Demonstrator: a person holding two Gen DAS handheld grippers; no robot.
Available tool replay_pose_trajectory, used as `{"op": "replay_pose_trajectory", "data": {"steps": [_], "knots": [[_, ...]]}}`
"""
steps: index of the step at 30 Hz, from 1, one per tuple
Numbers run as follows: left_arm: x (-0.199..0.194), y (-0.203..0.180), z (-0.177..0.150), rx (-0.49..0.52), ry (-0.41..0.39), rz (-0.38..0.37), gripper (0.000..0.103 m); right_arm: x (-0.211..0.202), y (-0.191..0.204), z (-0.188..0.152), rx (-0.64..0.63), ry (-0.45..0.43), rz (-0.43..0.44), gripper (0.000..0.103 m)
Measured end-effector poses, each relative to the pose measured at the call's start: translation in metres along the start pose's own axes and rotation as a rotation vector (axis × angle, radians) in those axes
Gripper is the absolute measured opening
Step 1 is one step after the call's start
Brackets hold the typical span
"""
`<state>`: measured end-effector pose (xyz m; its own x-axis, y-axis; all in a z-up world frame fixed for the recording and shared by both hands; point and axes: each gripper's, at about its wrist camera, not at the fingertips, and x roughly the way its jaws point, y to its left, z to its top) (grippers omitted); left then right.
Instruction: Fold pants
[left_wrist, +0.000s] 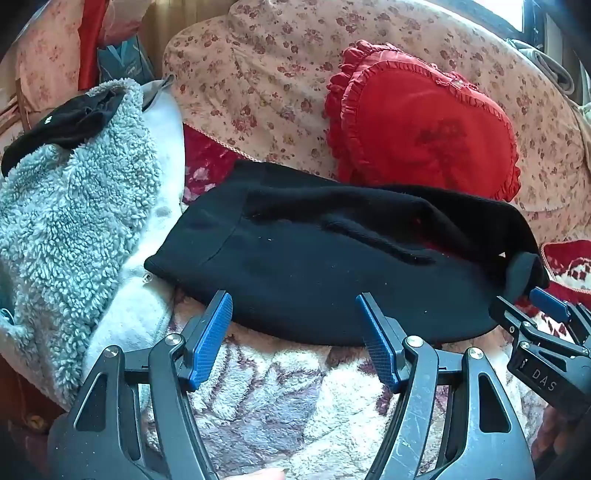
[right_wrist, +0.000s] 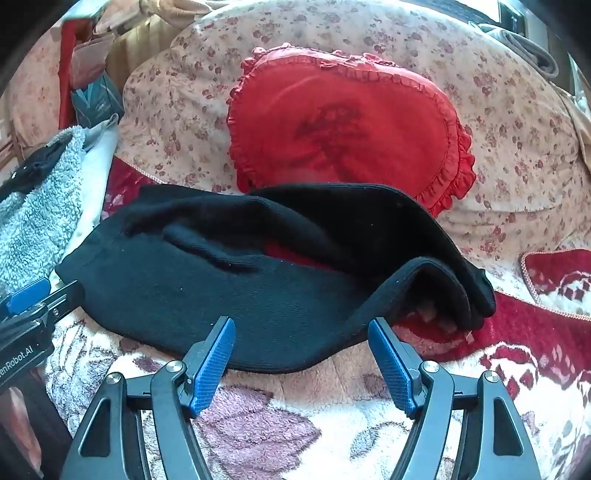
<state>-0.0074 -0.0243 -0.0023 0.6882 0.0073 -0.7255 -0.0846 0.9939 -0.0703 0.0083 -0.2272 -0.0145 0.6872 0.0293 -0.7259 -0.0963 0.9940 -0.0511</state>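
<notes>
Hovering at the near edge of the black pants (left_wrist: 303, 266), lying partly folded on the patterned blanket (left_wrist: 266, 398), left gripper (left_wrist: 295, 332) and right gripper (right_wrist: 301, 350) both gape empty; pinch edge corners evenly, fold square.

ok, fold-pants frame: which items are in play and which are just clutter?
In play:
black pants
left gripper, open
right gripper, open

Clutter:
red heart-shaped pillow
grey fleece garment
floral quilt
patterned blanket
</notes>
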Motion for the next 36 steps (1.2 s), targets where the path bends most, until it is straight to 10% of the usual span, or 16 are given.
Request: {"op": "replay_pose_trajectory", "data": {"steps": [36], "knots": [[0.011,0.007,-0.003,-0.012,0.027,0.006,0.069,0.011,0.005,0.0,0.025,0.04,0.01,0.073]]}}
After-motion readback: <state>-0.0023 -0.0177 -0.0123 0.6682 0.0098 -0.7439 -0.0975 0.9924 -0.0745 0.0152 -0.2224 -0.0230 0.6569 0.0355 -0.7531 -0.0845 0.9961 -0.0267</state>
